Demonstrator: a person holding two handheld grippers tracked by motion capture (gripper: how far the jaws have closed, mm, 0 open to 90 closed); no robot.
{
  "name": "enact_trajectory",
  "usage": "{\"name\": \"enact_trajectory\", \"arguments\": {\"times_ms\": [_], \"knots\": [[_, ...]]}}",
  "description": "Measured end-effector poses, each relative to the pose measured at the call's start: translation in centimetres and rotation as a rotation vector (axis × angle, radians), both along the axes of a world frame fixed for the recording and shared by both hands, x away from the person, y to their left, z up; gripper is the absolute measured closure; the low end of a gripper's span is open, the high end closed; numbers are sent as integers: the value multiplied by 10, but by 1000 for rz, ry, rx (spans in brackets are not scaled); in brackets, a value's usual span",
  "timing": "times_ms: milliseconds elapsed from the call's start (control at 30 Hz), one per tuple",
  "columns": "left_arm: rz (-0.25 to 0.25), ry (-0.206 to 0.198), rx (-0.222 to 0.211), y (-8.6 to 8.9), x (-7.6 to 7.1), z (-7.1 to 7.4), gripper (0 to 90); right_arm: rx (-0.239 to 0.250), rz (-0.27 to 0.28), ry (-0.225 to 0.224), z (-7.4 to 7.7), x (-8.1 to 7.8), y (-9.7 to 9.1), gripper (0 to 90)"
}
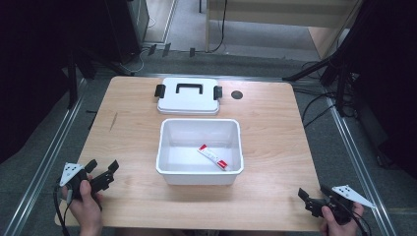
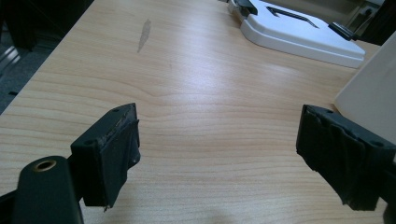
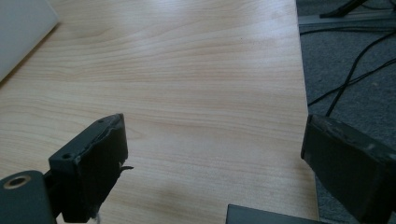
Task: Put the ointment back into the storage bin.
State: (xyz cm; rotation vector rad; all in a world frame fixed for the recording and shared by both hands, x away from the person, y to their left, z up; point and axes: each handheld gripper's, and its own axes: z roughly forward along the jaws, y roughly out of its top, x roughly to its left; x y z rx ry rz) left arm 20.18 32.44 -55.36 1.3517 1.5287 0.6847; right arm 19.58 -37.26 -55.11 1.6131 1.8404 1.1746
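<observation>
Fingers spread on both: left gripper [image 1: 102, 173] at table [image 1: 275, 132] front-left corner, right gripper [image 1: 314, 196] at front-right corner, nothing between. Tube [image 1: 213, 157] lies inside white bin [image 1: 199, 178], mid-table.

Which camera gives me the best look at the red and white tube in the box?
The high view: it looks down into the open white box, where the red and white tube lies flat on the bottom, toward the right. The left gripper view catches just an outer wall of the box, and the right gripper view a white corner.
</observation>
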Motion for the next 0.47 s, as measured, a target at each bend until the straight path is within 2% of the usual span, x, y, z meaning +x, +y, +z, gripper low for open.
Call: {"name": "enact_trajectory", "arguments": {"times_ms": [67,233,467], "knots": [[-3,4,5,0,0,0,142,-12,-8,-1,-1,1,1,74],[-6,6,12,-1,0,0,143,3,-1,-1,-2,0,0,75],[-5,8,14,-1,0,0,143,-8,11,7,-2,1,1,77]]}}
